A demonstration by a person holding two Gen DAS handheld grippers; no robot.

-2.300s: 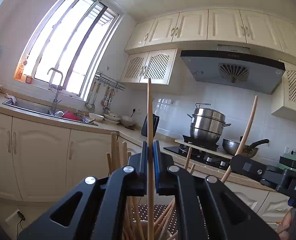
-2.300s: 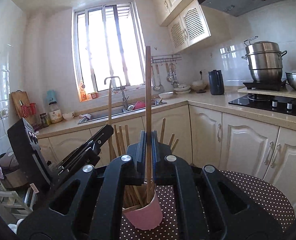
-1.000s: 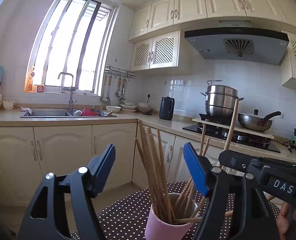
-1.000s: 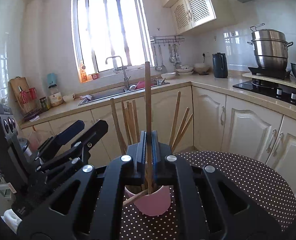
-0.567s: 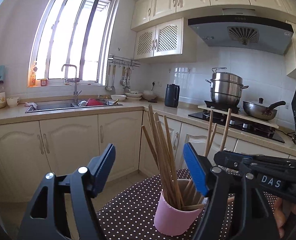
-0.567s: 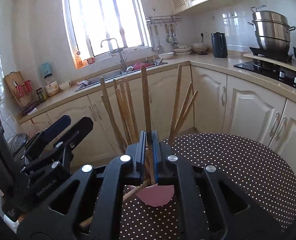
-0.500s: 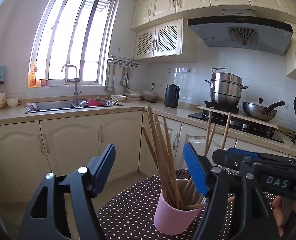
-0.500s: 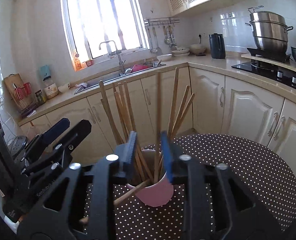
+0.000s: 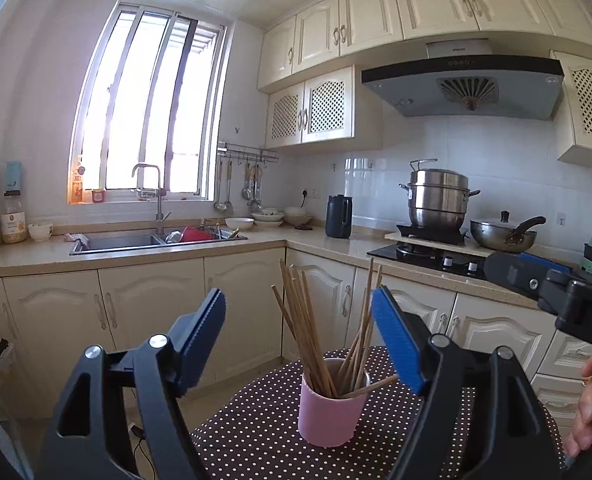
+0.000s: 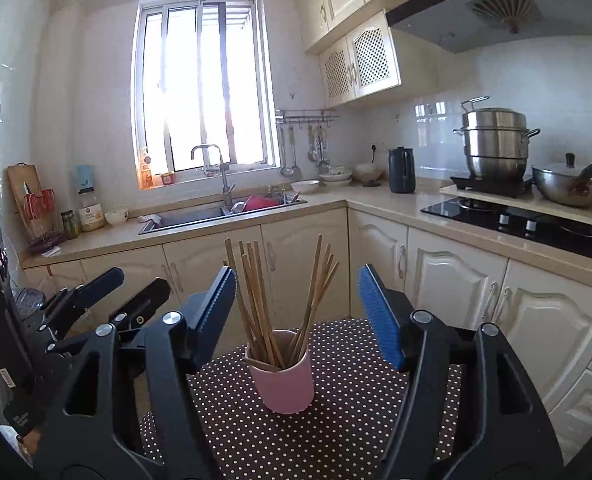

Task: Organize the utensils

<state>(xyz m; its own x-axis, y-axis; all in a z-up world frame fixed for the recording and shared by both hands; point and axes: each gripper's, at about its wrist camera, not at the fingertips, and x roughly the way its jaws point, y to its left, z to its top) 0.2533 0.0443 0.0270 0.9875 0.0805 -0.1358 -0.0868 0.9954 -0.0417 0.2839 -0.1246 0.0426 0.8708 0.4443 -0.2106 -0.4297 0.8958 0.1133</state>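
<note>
Left tool (image 9: 298, 320): jaws spread and opening wider, nothing between the blue pads (image 9: 396, 344); the pink cup (image 9: 330, 410) sits beyond them, framed in the gap, not touched.

Right tool (image 10: 293, 300): jaws also apart and opening, pads clear of everything; the same cup (image 10: 283, 380) stands past the tips, centred in the gap. From the left wrist view the right tool (image 9: 536, 280) shows at the right edge, with part of a hand (image 9: 586, 408) below it. From the right wrist view the left tool (image 10: 107, 292) shows at the left edge.

One cup, upright, on a round desk (image 10: 336, 420) covered in dark cloth with white dots. The chopsticks (image 10: 255, 300) stand in the cup in two loose groups: a tighter bundle leaning left, a thinner fan leaning right (image 10: 316, 292). Roughly a dozen sticks or a few more; exact count not readable where they overlap. One stick (image 9: 370, 386) lies low, slanting across the rim and poking out to the right in the left wrist view.

Beyond: L-shaped kitchen counter (image 10: 376, 200) with cream cabinets. One sink (image 10: 199, 216) with one tap under the window (image 10: 203, 96). One dark kettle (image 10: 402, 170). One stacked steel steamer pot (image 10: 496, 148) and one lidded pan (image 10: 568, 186) on the hob. One range hood (image 9: 464, 84) above. Hanging ladles on a rail (image 10: 308, 114), several, not counted.
</note>
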